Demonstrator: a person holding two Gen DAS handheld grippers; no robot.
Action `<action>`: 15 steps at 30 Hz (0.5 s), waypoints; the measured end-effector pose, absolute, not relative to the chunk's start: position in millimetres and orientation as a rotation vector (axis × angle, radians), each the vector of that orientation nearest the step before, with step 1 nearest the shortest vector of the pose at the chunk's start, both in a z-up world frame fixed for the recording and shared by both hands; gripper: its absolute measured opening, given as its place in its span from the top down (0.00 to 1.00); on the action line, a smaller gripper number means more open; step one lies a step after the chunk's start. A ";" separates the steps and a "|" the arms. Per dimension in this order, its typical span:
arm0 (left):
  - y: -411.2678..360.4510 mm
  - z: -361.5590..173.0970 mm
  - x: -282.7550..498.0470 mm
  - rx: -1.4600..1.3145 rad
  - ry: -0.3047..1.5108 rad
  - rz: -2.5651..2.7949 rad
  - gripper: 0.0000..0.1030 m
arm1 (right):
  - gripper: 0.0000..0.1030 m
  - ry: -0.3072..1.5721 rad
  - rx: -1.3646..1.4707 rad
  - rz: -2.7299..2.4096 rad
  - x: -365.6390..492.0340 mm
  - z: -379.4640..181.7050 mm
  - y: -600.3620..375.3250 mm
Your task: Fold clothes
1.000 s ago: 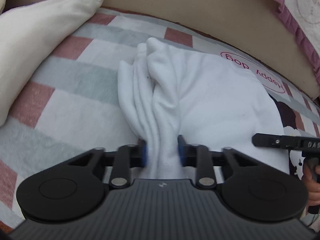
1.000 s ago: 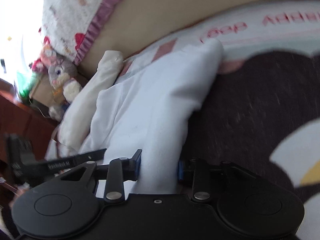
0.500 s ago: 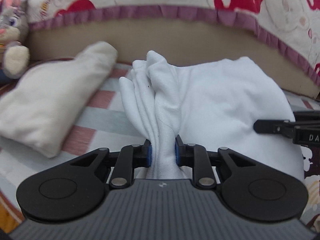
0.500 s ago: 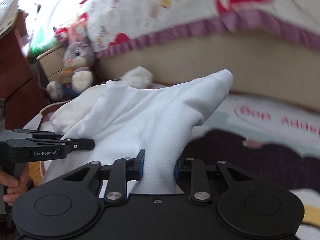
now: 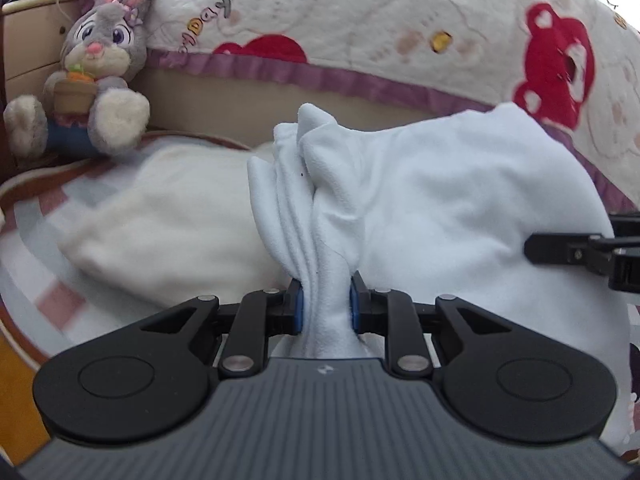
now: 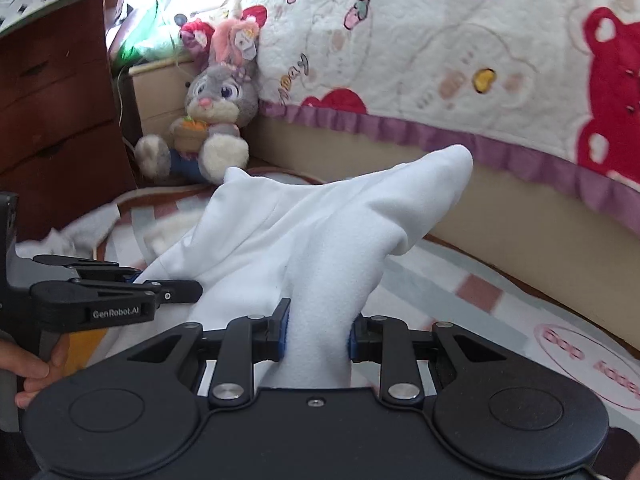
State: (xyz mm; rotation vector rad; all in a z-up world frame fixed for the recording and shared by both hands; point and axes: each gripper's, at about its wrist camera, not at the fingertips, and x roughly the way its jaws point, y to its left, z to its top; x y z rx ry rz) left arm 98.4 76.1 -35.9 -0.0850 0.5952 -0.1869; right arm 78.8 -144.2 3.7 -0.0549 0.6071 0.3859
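Note:
A white fleece garment (image 5: 440, 208) hangs bunched between both grippers, lifted above the checked blanket (image 5: 44, 236). My left gripper (image 5: 326, 312) is shut on a pleated, gathered edge of it. My right gripper (image 6: 316, 332) is shut on another thick fold of the garment (image 6: 320, 224), whose far corner sticks up to the right. In the right wrist view the left gripper (image 6: 160, 290) shows at the left edge, held by a hand (image 6: 32, 372). The right gripper's fingers (image 5: 560, 248) show at the right edge of the left wrist view. The garment's lower part is hidden behind the grippers.
A grey plush rabbit (image 5: 100, 68) sits at the back left against a beige bed side (image 6: 500, 208). A quilt with red bears (image 5: 400, 20) hangs over the bed. A cream pillow (image 5: 160, 224) lies on the blanket. A dark wooden dresser (image 6: 60, 100) stands at the left.
Both grippers have risen with the garment, lifting it off the blanket. The right gripper has rolled level. The rabbit and the quilt have come into view.

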 end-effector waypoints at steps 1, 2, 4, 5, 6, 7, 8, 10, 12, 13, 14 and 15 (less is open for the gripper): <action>87.2 -30.0 108.5 -0.057 0.595 -0.196 0.80 | 0.71 0.593 -0.032 0.386 88.7 4.3 -136.6; 97.6 -23.0 119.4 0.001 0.581 -0.195 0.80 | 0.71 0.580 -0.007 0.385 98.8 4.7 -129.0; 121.5 -8.5 143.1 0.048 0.568 -0.175 0.80 | 0.71 0.548 0.085 0.358 123.0 0.3 -113.5; 134.7 0.3 159.7 0.034 0.581 -0.159 0.80 | 0.71 0.536 0.129 0.343 137.3 -3.7 -103.5; 147.9 8.9 176.2 0.021 0.593 -0.142 0.80 | 0.71 0.527 0.148 0.337 149.7 -5.8 -92.6; 161.2 16.3 192.0 0.006 0.595 -0.122 0.80 | 0.71 0.517 0.174 0.341 164.7 -8.0 -82.0; 174.1 22.9 207.8 -0.008 0.597 -0.103 0.80 | 0.71 0.510 0.204 0.352 180.6 -9.1 -74.0; 192.4 25.1 239.5 0.002 0.590 -0.072 0.80 | 0.71 0.501 0.263 0.371 212.3 -11.9 -60.9; 206.4 18.0 270.2 0.020 0.602 -0.050 0.79 | 0.69 0.508 0.304 0.357 246.1 -20.0 -47.4; 213.1 6.0 287.4 0.019 0.626 -0.038 0.79 | 0.68 0.530 0.323 0.347 262.8 -28.4 -41.0; 219.9 -8.5 301.7 0.008 0.651 -0.029 0.78 | 0.66 0.568 0.340 0.344 279.0 -42.4 -36.4; 225.5 -25.7 314.1 -0.004 0.683 -0.011 0.74 | 0.66 0.608 0.356 0.342 294.9 -56.6 -32.1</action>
